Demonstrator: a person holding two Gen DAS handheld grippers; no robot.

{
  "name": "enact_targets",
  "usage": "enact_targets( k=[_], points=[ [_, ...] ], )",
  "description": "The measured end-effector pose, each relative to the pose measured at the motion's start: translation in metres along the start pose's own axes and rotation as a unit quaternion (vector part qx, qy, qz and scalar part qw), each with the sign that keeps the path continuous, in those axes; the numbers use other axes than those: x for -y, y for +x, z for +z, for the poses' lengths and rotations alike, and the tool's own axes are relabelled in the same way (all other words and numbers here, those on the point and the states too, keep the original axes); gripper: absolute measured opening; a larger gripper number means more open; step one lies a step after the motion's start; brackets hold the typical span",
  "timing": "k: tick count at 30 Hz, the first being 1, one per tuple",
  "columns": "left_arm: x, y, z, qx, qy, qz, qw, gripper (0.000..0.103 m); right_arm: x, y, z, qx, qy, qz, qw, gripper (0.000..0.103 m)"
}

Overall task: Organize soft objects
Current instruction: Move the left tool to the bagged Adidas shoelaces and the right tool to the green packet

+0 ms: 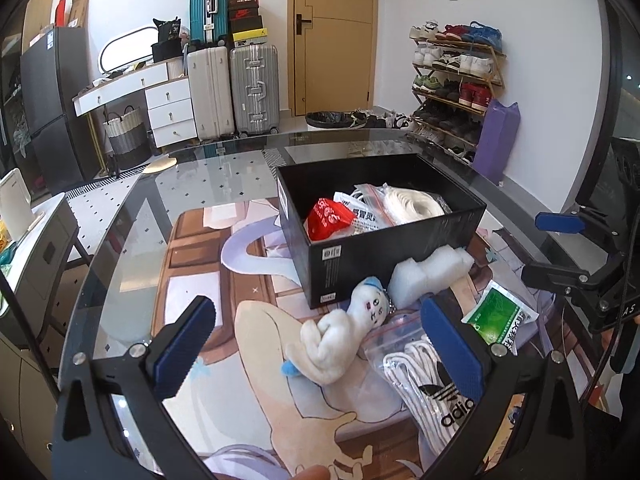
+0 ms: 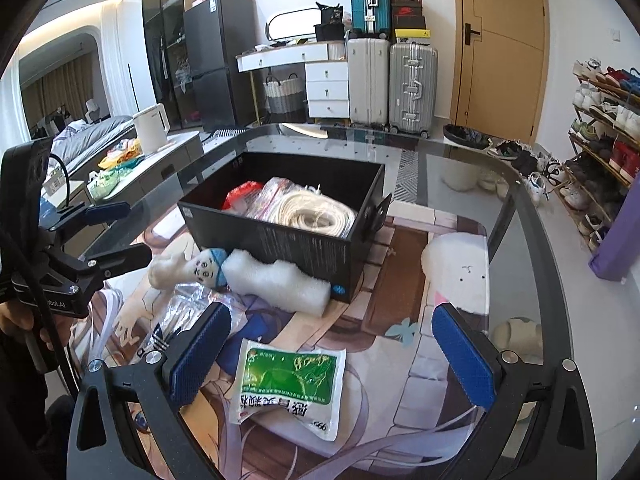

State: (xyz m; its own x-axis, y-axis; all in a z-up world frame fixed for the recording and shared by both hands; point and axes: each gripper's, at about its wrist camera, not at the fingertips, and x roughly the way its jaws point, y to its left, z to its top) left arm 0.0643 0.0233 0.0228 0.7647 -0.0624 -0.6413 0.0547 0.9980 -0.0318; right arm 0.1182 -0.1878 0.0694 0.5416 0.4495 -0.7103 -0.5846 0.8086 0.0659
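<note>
On a glass table (image 1: 120, 240), the box (image 1: 380, 240) sits at twelve o'clock. Both the left gripper (image 1: 320, 344) and right gripper (image 2: 328, 344) gape wide and empty. I judge the left should straddle the doll (image 1: 344, 332) mid-body, the right the green packet (image 2: 292, 388), squeezing gently.

Lived-in home, bedroom/entry area. Shoe rack (image 1: 456, 76) full of sneakers at right, stacked suitcases (image 1: 232, 80) and white drawer unit (image 1: 168, 108) upper left by a wooden door (image 1: 334, 36). Bed (image 2: 88, 136) with grey bedding at left edge, kettle (image 2: 150, 122) beside it.
</note>
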Motion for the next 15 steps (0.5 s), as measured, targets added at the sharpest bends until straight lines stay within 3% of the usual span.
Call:
enact_targets(
  k=[15],
  points=[
    [0.015, -0.007, -0.003, -0.001, 0.019, -0.009, 0.9998, 0.103, -0.023, 0.025, -0.017, -0.079, -0.050, 0.010, 0.996, 0.102]
  ],
)
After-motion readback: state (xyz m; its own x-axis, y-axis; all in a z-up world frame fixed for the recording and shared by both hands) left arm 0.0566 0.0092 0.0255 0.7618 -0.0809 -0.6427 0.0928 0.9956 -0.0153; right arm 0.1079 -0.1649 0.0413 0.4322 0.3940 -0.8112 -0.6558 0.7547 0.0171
